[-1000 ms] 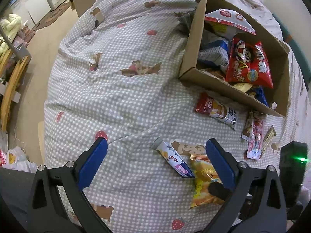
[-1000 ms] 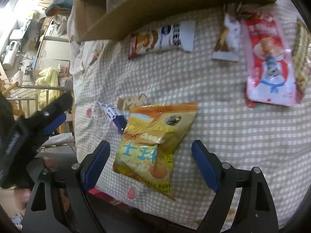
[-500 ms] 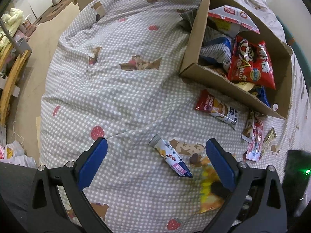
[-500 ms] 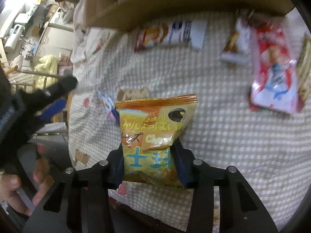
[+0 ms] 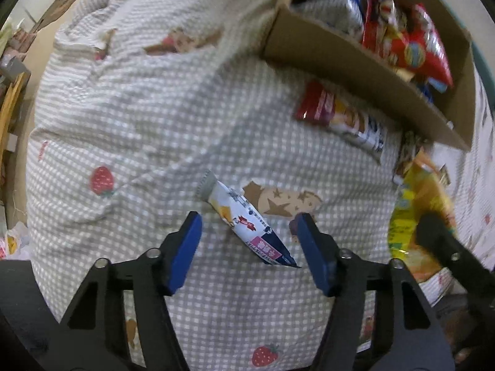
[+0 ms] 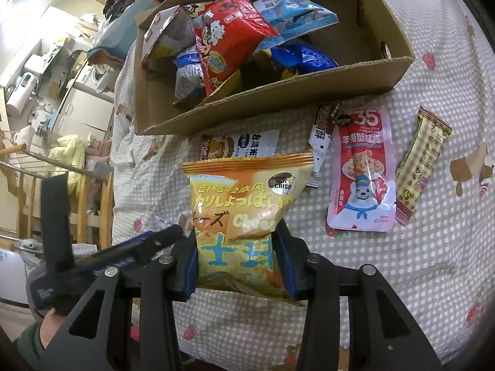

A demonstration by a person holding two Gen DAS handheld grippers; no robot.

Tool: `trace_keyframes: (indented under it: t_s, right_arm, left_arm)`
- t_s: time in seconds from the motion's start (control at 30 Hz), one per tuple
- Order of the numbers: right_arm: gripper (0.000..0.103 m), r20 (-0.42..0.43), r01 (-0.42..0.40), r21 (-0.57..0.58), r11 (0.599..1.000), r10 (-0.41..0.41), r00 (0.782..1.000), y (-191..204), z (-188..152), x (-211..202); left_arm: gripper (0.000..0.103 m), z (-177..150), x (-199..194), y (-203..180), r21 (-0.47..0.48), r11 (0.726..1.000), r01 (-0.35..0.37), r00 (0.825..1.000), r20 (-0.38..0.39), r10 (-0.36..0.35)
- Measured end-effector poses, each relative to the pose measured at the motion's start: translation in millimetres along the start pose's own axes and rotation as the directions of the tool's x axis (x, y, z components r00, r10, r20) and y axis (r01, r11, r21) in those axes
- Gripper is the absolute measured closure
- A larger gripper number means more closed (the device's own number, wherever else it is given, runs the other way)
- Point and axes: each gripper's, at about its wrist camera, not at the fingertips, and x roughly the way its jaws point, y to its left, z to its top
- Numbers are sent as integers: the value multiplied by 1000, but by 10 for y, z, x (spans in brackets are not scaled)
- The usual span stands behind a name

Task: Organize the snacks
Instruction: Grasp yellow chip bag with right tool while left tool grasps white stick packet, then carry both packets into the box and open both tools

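My right gripper [image 6: 236, 247] is shut on a yellow-orange cheese chip bag [image 6: 247, 204] and holds it above the bed; the bag also shows in the left wrist view [image 5: 417, 210]. My left gripper [image 5: 247, 232] is open low over the bed, its blue pads on either side of a white and blue snack stick [image 5: 244, 216] without touching it. The cardboard box [image 6: 278, 92] with several snack bags stands beyond; it also shows in the left wrist view [image 5: 340, 52].
On the checked bedcover [image 5: 139, 123] by the box lie a red and white packet [image 6: 241, 147], a red crab-stick pouch [image 6: 362, 173], a brown plaid bar [image 6: 423, 160] and a small dark stick [image 6: 321, 133]. The bed edge drops off at the left.
My right gripper closed on the chip bag and lifted it toward the box. My left gripper dropped down and narrowed around the snack stick.
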Motion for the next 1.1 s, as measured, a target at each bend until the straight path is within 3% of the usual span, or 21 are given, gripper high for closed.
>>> trace_keyframes:
  t_s: [0.1, 0.17, 0.23, 0.53, 0.67, 0.77, 0.93, 1.1]
  right_arm:
    - [59, -1, 5, 6, 1000, -5, 1000, 7, -12, 0]
    - [59, -1, 7, 6, 1000, -7, 1000, 17, -22, 18]
    - [59, 0, 6, 7, 1000, -6, 1000, 23, -10, 32]
    - [59, 7, -1, -3, 1000, 1, 1000, 41, -28, -24]
    - [59, 15, -8, -4, 1000, 8, 1000, 49, -45, -79]
    - [59, 37, -15, -20, 1000, 15, 999, 77, -38, -156]
    - [59, 85, -36, -47, 998, 40, 996, 126, 19, -335]
    - [59, 143, -34, -83, 996, 46, 989, 171, 171, -545]
  left_arm:
    - [56, 10, 102, -25, 21, 999, -28, 999, -19, 29]
    - [78, 19, 149, 1, 16, 999, -47, 998, -31, 48]
    - [89, 32, 148, 19, 22, 998, -54, 998, -40, 55]
    - [89, -7, -256, -52, 98, 994, -50, 993, 109, 40]
    - [89, -102, -528, -121, 120, 993, -5, 981, 195, -18]
    - [89, -112, -712, -202, 163, 986, -18, 966, 259, -25]
    - [89, 50, -896, -231, 168, 986, 25, 954, 289, -73]
    - [89, 256, -1091, -317, 192, 981, 17, 939, 333, -82]
